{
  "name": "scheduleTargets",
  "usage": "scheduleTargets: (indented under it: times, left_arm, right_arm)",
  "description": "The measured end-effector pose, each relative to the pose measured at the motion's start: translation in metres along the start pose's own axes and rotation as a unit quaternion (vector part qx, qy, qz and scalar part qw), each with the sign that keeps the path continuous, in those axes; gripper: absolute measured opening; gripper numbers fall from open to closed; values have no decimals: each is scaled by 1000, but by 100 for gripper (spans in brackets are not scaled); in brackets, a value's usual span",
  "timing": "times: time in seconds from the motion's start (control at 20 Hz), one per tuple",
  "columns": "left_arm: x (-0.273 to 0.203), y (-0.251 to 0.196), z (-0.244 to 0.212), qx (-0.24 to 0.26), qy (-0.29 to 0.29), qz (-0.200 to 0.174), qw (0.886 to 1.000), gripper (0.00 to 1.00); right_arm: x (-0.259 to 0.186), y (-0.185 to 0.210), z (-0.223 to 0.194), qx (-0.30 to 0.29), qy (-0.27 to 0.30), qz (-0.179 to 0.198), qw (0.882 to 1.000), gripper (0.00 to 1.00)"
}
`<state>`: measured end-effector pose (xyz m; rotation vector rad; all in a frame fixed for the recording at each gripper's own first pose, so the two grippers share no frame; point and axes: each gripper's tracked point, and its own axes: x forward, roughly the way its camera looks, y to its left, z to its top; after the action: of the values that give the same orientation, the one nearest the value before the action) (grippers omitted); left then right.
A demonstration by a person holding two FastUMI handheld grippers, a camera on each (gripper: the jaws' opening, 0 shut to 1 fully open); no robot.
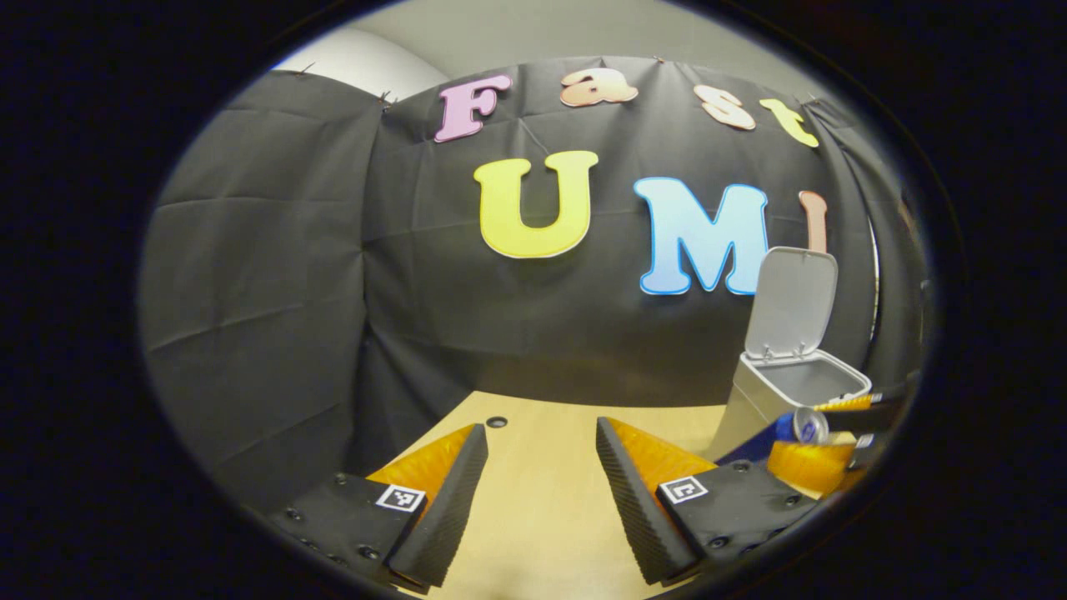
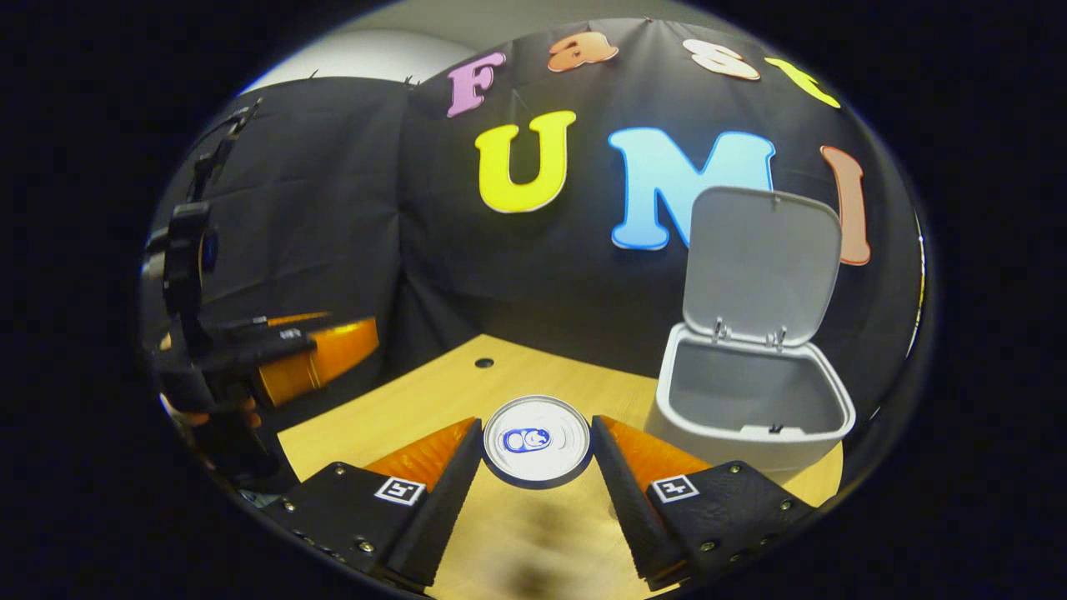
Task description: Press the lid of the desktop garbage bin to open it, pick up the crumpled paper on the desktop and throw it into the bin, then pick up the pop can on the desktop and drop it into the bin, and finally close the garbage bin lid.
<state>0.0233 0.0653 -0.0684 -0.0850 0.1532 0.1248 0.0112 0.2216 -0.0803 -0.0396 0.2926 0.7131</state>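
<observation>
My right gripper (image 2: 536, 467) pinches the pop can (image 2: 536, 440) by its thin, slick, dent-prone side wall just beside the open garbage bin (image 2: 754, 433), so I judge a gentle mid-body squeeze suffices, while my left gripper (image 1: 542, 500) hangs spread, empty over the bench (image 1: 542, 433).

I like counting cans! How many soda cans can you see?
1. A silver-topped blue pop can sits between the right gripper fingers, beside the open grey plastic bin. The bin's bottom is hidden.
</observation>
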Motion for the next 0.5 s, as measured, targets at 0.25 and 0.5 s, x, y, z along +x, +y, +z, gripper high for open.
scheduleTargets:
  times: [0.25, 0.5]
  left_arm:
    - [3, -7, 1, -3, 1, -3, 1000, 80]
    - [9, -11, 1, -4, 1, -4, 1000, 84]
  right_arm:
    - [-6, -33, 73, 12, -76, -28, 997, 83]
    - [-10, -93, 112, 19, -118, -86, 989, 83]
